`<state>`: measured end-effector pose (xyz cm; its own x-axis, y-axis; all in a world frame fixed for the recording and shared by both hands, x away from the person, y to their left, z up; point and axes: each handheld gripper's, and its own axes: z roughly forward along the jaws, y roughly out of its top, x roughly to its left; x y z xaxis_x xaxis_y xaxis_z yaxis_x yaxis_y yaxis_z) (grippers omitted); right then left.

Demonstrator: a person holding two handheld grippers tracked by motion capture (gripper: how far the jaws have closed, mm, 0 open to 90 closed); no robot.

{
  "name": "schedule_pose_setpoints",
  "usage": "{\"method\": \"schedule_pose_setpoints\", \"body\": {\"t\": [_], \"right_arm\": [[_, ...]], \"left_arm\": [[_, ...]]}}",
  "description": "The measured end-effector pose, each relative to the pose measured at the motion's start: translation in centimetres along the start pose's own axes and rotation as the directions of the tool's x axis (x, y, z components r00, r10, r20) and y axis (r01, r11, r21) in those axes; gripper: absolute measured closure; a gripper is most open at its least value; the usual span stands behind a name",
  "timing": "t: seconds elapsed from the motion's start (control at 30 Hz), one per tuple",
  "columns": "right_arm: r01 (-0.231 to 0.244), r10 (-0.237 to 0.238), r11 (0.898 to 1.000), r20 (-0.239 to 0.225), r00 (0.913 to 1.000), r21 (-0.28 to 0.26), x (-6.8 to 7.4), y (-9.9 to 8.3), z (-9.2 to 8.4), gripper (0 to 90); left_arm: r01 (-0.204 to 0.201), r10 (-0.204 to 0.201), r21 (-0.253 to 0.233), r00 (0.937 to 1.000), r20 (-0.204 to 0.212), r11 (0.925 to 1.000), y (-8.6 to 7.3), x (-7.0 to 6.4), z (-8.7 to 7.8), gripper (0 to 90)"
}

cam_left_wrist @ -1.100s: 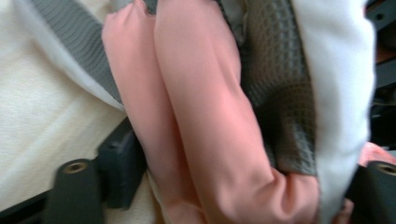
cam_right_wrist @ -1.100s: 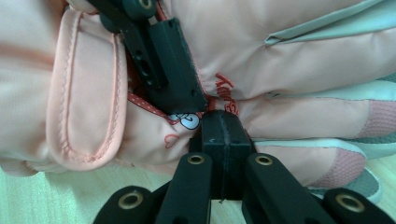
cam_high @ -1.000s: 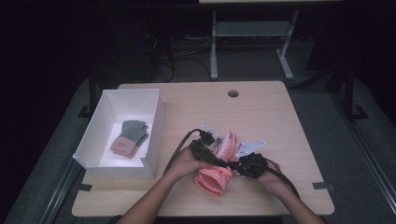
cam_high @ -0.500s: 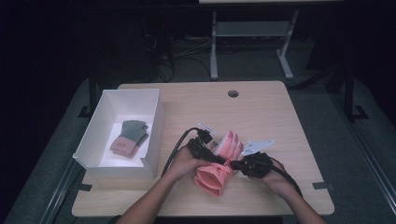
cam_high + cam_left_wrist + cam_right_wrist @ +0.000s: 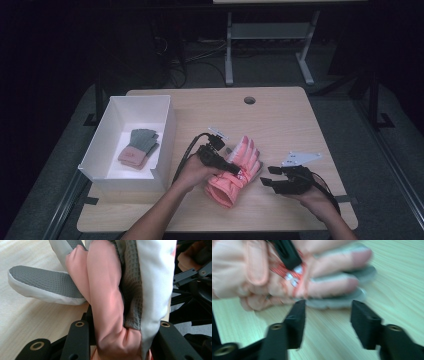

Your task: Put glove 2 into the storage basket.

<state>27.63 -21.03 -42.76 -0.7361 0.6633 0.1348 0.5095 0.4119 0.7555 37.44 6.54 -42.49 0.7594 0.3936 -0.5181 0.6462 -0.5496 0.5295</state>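
Note:
A pink padded glove (image 5: 246, 153) with grey palm patches lies mid-table, its cuff toward me. My left gripper (image 5: 234, 170) is shut on it across the middle. In the left gripper view the pink and grey fabric (image 5: 105, 290) is bunched between the two black jaws of the left gripper (image 5: 120, 326), which closed down on it a moment ago. My right gripper (image 5: 267, 178) stands just right of the glove, apart from it. Its jaws have just been opening. In the right gripper view, bare wood shows between the jaws of the right gripper (image 5: 328, 312), with the glove (image 5: 242, 272) beyond them.
A white open box (image 5: 167, 131) stands at the table's left with a grey and pink glove (image 5: 139, 148) inside. A cable hole (image 5: 249, 100) sits near the far edge. Bare wood (image 5: 290, 125) stretches behind and right of the gloves. Cables trail from both grippers.
My right gripper has let go of the pink glove, opened its jaws and drawn away to the right. The left gripper keeps its hold and has lifted the glove slightly.

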Motion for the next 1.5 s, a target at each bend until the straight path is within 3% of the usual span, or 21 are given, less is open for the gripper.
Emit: {"method": "schedule_pose_setpoints", "body": {"t": [0.23,0.33,0.8,1.2,1.5], "right_arm": [[-0.072,0.071,0.997,0.053,0.9961,0.028,-0.8,-1.9,-0.8,18.0],[-0.087,0.081,0.994,0.083,0.9932,0.063,-0.9,-2.6,-0.8,13.3],[-0.056,0.047,0.994,0.091,0.9948,0.094,-1.1,-3.1,0.1,10.5],[-0.061,0.052,0.994,0.095,0.9941,0.087,-1.1,-3.2,0.3,9.5],[-0.055,0.047,0.995,0.099,0.994,0.082,-1.2,-3.2,0.3,9.5]], "left_arm": [[0.005,-0.005,-0.022,0.9999,-0.014,0.9997,0.6,-0.7,-2.1,62.2],[0.003,-0.004,-0.018,0.9997,-0.024,0.9998,0.9,-1.1,-3.2,62.0],[-0.009,0.005,-0.048,0.9974,-0.072,0.9988,2.3,-2.3,-8.3,61.5],[-0.008,-0.005,-0.094,0.9907,-0.136,0.9955,3.1,-3.2,-15.0,61.4],[0.009,-0.042,-0.167,0.9799,-0.195,0.9859,2.4,-2.7,-21.1,61.4]]}}
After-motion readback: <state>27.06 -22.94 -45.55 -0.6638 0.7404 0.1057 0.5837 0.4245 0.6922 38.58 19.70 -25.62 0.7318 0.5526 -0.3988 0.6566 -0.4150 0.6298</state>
